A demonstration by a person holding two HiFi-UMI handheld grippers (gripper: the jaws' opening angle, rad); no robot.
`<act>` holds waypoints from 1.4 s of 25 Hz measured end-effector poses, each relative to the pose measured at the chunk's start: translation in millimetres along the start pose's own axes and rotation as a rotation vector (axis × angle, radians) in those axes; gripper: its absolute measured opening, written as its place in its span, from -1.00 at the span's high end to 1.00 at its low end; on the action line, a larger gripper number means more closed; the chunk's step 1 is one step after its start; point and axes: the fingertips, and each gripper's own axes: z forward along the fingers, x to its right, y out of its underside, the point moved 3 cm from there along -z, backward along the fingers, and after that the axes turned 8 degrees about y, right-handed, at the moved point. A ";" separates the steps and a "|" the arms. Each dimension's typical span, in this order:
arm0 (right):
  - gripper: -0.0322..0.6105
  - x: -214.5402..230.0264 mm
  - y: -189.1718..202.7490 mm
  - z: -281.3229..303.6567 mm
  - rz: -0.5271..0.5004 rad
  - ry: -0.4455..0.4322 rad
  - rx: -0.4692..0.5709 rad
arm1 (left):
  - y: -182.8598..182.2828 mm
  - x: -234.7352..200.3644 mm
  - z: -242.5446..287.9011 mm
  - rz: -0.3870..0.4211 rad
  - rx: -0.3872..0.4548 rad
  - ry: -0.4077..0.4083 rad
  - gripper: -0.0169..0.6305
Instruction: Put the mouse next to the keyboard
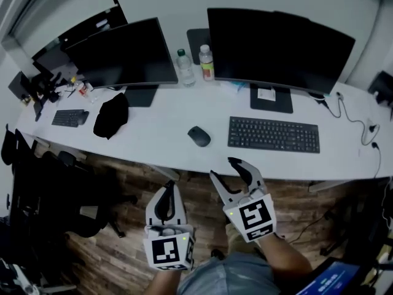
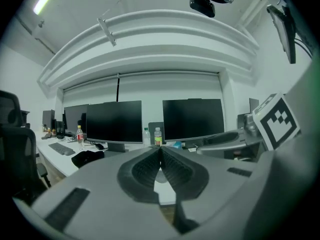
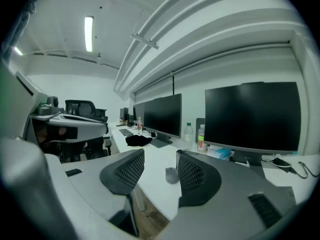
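Observation:
A dark grey mouse (image 1: 199,136) lies on the white desk (image 1: 166,143), left of a black keyboard (image 1: 274,134) that sits below the right monitor. My right gripper (image 1: 226,169) hangs open and empty just off the desk's front edge, short of the mouse. In the right gripper view the mouse (image 3: 172,174) shows between the spread jaws of that gripper (image 3: 159,174), well ahead of them. My left gripper (image 1: 168,192) is lower and further left, over the floor. Its jaws (image 2: 161,165) meet at the tips with nothing between them.
Two black monitors (image 1: 126,54) (image 1: 277,45) stand at the back with two bottles (image 1: 185,68) between them. A black cloth bundle (image 1: 111,117) and a small keyboard (image 1: 69,117) lie at the left. Cables (image 1: 356,118) trail at the right. Office chairs (image 1: 43,183) stand left on the wooden floor.

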 end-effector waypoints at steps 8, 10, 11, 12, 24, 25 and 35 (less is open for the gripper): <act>0.19 33.1 -5.3 90.2 0.073 -0.123 -0.030 | -34.2 -13.5 80.6 0.038 -0.026 -0.071 0.93; 0.17 35.8 -12.7 105.3 0.075 -0.148 -0.025 | -44.4 -20.3 90.8 0.040 -0.008 -0.093 0.93; 0.16 36.3 -16.3 112.0 0.070 -0.159 -0.022 | -48.9 -24.0 94.9 0.042 0.001 -0.103 0.93; 0.14 36.4 -19.6 117.9 0.063 -0.169 -0.019 | -52.8 -27.5 97.9 0.046 0.009 -0.114 0.93; -0.01 25.8 -12.5 172.2 0.000 -0.201 -0.087 | -50.5 -72.2 114.3 0.003 0.023 -0.174 0.93; -0.02 24.7 -8.2 177.6 -0.007 -0.197 -0.102 | -46.6 -77.2 116.5 -0.005 0.019 -0.171 0.93; -0.13 5.0 57.7 224.9 -0.093 -0.174 -0.281 | 8.1 -125.7 145.4 -0.108 -0.076 -0.132 0.93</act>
